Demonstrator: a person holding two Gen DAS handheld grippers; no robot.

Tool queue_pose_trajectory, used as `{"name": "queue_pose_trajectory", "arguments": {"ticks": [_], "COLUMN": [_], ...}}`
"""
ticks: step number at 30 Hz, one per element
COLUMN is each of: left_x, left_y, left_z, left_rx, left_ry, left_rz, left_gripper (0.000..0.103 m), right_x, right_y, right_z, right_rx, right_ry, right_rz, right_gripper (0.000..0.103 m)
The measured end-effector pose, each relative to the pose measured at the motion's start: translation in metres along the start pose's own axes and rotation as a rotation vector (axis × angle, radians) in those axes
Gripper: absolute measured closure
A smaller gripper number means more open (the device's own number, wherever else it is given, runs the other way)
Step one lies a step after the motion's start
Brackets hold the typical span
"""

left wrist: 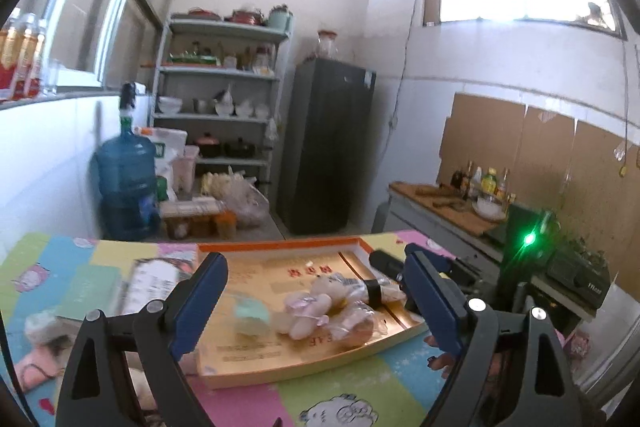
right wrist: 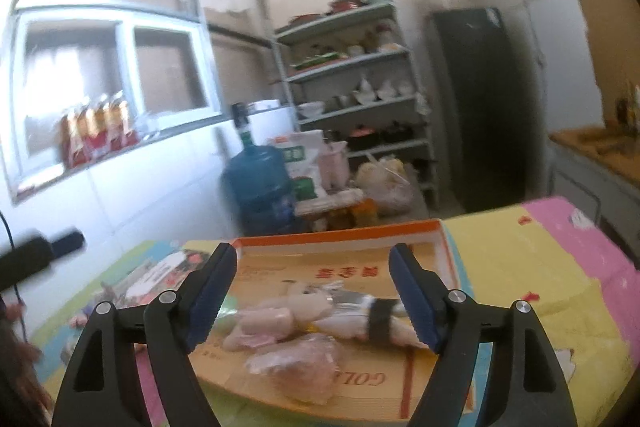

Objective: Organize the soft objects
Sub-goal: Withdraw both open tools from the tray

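Plush bear (right wrist: 296,311) lies in the orange box lid (right wrist: 340,231), long axis crosswise to you, dead ahead of your right gripper (right wrist: 312,303); left gripper (left wrist: 316,303) sits further back, both wide open and empty

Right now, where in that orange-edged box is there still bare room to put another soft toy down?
The far half of the box, between its orange far wall and the plush bear, is bare around the red lettering. Its near middle is crowded: the bear, a banded roll and a bagged soft item lie bunched together. The yellow mat right of the box is also bare.
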State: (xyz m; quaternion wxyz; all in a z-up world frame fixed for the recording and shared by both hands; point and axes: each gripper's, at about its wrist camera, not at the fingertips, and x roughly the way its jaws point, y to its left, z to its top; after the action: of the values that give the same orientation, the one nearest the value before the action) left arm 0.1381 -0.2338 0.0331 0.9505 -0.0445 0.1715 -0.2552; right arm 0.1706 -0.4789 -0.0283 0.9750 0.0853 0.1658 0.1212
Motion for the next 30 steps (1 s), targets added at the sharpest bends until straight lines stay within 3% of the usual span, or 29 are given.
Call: {"name": "queue_pose_trajectory", "arguments": {"ticks": [7,12,19,24,30], "left_x": [-0.063,-0.093,-0.135,-0.169,-0.204], "left_y": [0.029,0.049,0.088,0.126,0.166], "left_z": [0.01,0.004,-0.014,-0.031,-0.058], "left_rx": [-0.031,-0.061,-0.06,-0.098,-0.133], "left_ry": [-0.118,-0.132,-0.146,-0.161,-0.129], "left_rz": [-0.007,0.01,0.102,0.181,0.261], "left_gripper": [0.011,0.01,0.01,0.01,0.01], "right_x": [-0.021,-0.05,-0.083,-0.094,-0.101], "right_y": [0.057,0.116,0.198,0.24,0.287], "right_z": [0.01,0.009,-0.008,-0.023,-0.046], "right_rx": [-0.058,-0.087,-0.071,-0.004,-0.026], "right_ry": [-0.019,-0.067,-0.166,-0.151,-0.13], "right_rz": [0.058,0.099,0.012,-0.006,-0.046], "right_gripper": [0.023,0.023,0.023,0.023,0.023]}}
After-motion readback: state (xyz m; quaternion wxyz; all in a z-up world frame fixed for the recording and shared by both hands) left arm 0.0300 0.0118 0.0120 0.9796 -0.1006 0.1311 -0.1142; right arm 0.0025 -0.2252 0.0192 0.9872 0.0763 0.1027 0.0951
